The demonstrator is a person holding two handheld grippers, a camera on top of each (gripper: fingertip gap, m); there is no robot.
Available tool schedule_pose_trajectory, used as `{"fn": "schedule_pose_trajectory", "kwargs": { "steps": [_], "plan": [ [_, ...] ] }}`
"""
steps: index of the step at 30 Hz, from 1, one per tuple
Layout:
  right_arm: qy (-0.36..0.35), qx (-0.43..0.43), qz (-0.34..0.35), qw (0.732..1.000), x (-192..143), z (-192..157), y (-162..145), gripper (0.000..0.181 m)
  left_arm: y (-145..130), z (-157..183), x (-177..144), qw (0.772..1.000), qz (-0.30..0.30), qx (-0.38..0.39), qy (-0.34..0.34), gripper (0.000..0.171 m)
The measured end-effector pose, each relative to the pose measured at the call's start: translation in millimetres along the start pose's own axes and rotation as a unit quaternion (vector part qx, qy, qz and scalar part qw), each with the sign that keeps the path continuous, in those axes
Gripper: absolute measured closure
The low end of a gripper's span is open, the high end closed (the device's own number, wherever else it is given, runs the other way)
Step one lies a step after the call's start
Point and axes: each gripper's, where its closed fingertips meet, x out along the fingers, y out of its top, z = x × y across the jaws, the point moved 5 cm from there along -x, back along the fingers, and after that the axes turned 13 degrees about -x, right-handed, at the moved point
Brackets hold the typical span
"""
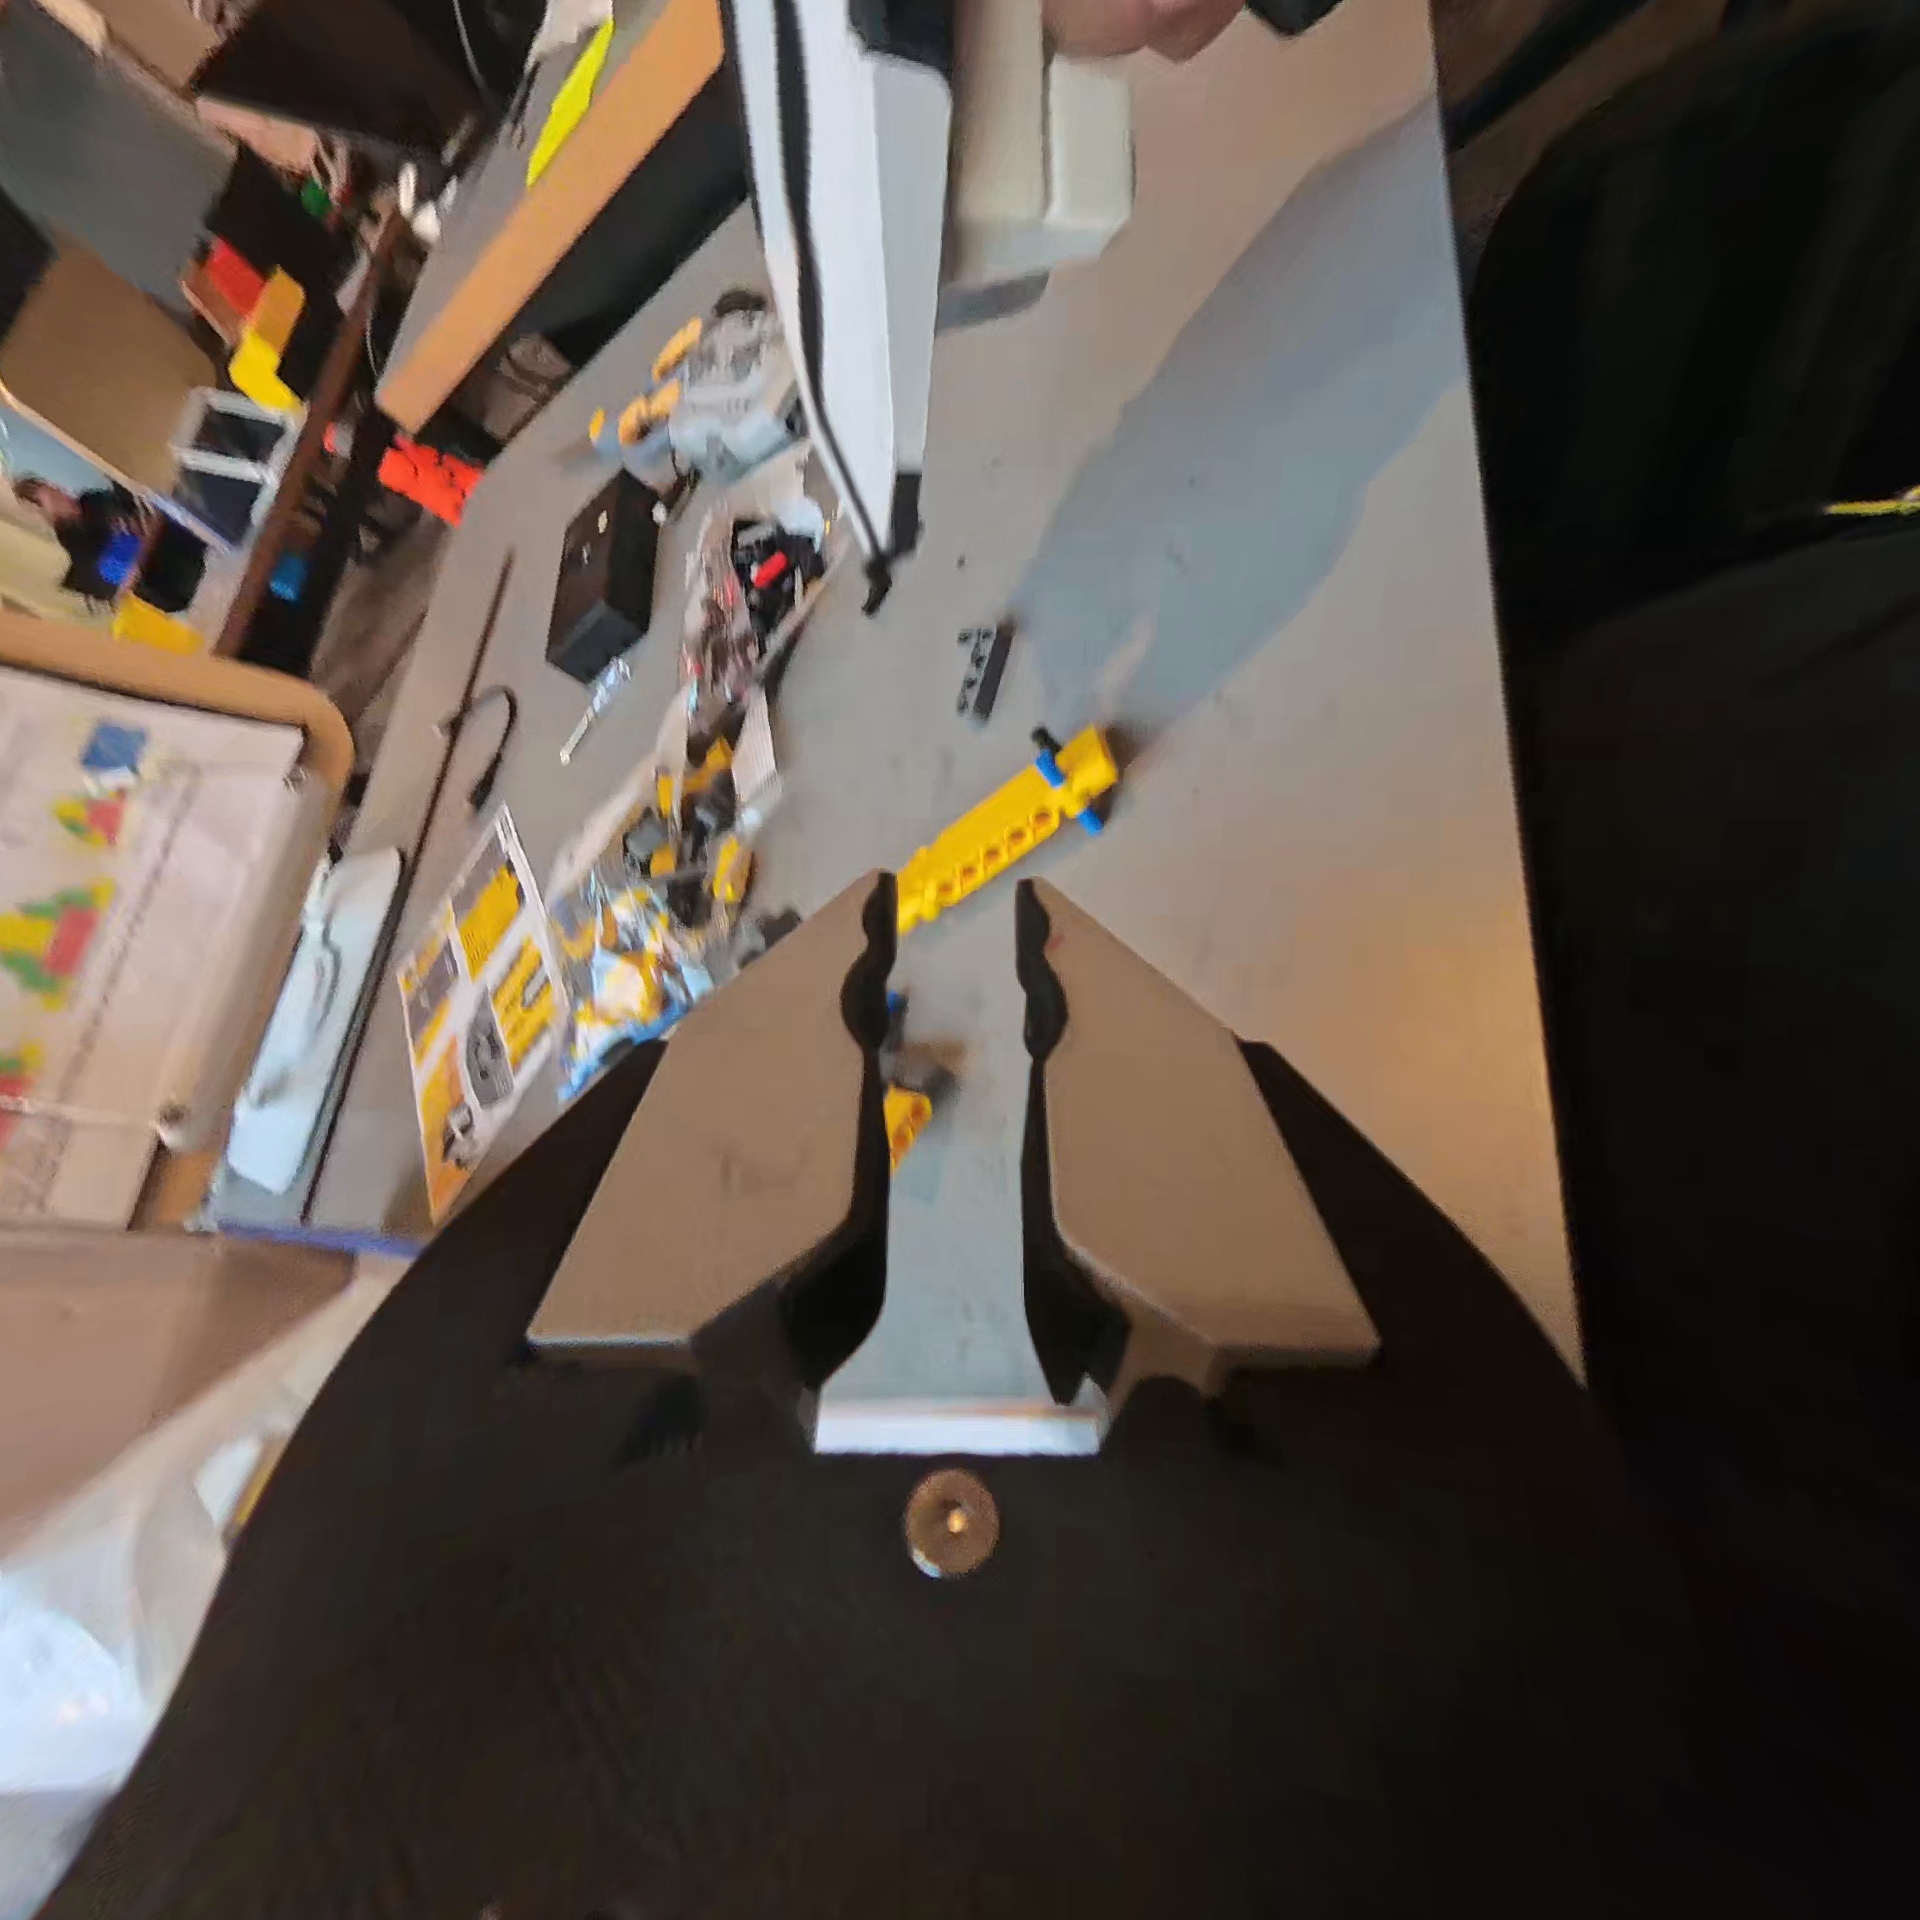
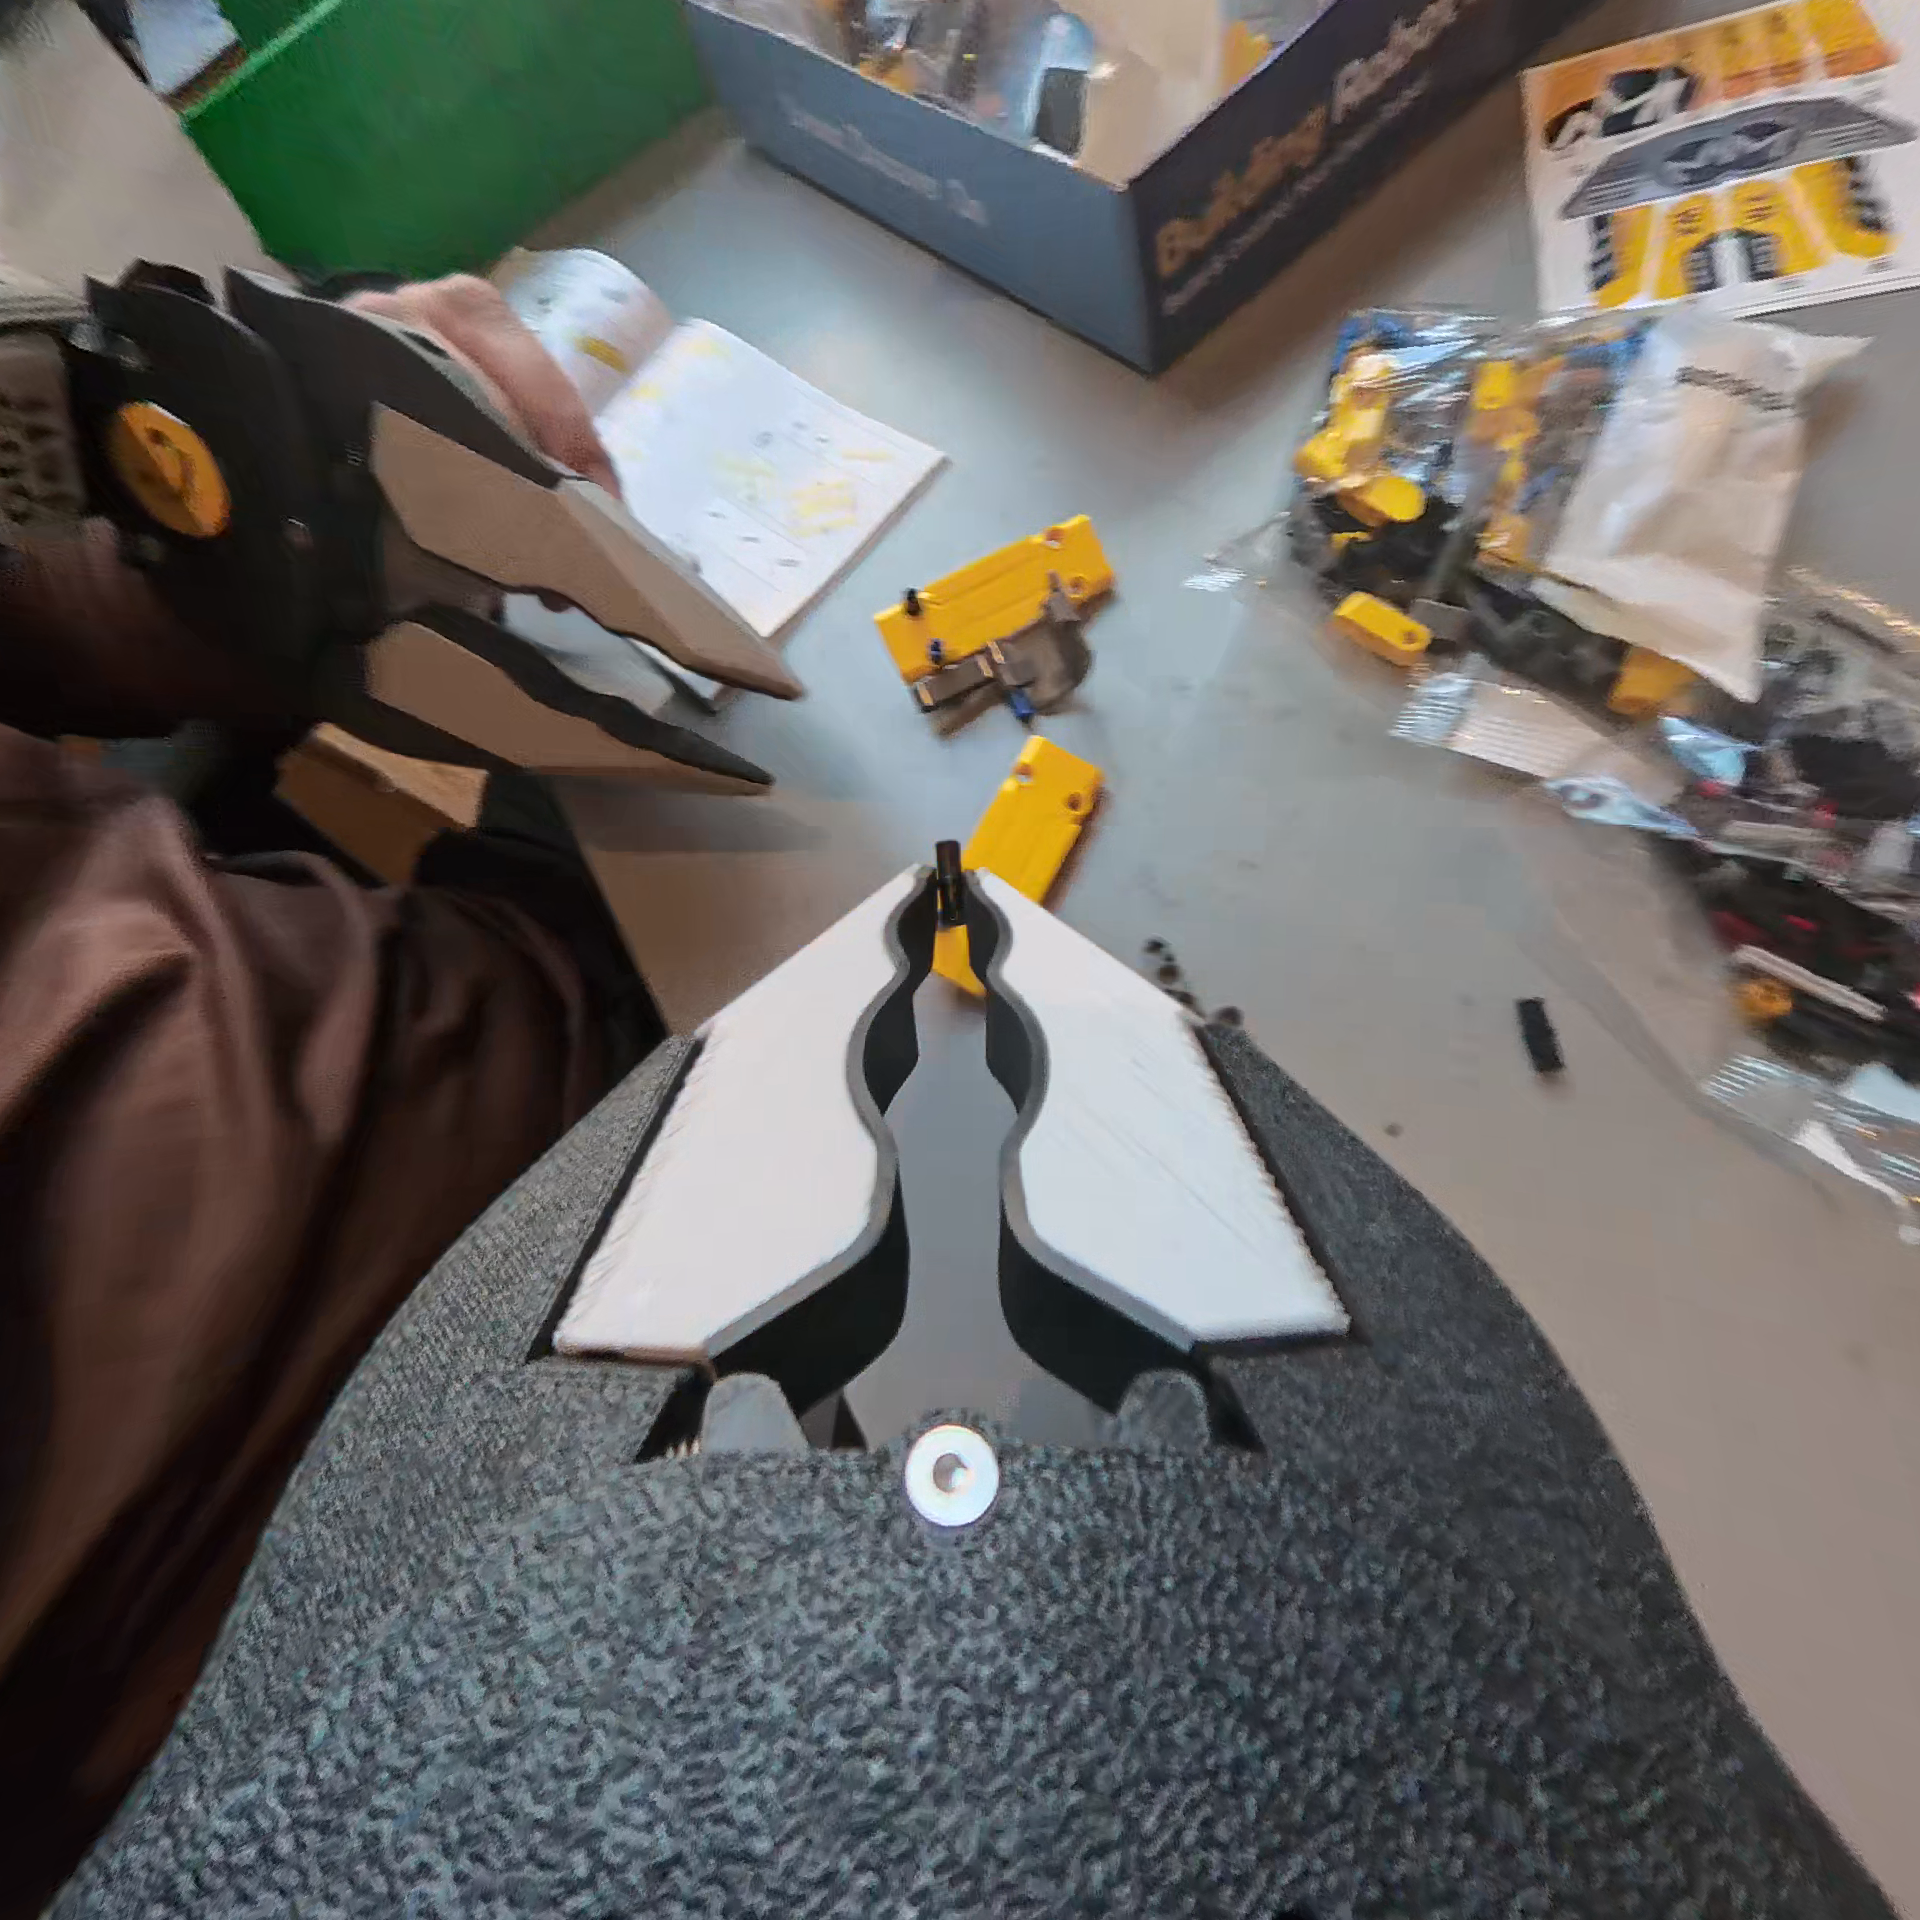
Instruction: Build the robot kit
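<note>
Small black pin [image 2: 948,881]: pinched upright between the tips of the right gripper [image 2: 948,896], above the grey table [image 2: 1351,1403]. The jaws are clenched on it; its top pokes out past the tips.

Directly beyond the tips lies a yellow beam [image 2: 1039,821], flat on the table, partly hidden by the fingers. Farther on sits a yellow-and-grey assembly [image 2: 992,623], apart from the beam. An open booklet [image 2: 758,468] lies left of that assembly.

The left gripper [image 2: 774,727] enters at the left of the right wrist view, above the near table edge, its jaws parted and holding nothing. In its own view the left gripper [image 1: 951,894] shows a clear gap between the tips, with the table seen through it. A long yellow beam [image 1: 1003,826] with blue pins lies just beyond the tips; a small black piece [image 1: 982,670] lies farther off.

Clear bags of parts [image 2: 1558,540] lie at the right, a dark blue box [image 2: 1039,218] at the top, and a printed sheet [image 2: 1714,156] at top right.
</note>
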Motion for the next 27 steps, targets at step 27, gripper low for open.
{"fn": "schedule_pose_trajectory", "kwargs": {
  "steps": [27],
  "plan": [
    [0.112, 0.089, -0.021, 0.99, 24, -20, -10, 0.176, 21, 18, 33, 0.996, 0.023, 0.084, 0.007, 0.17]
  ]
}}
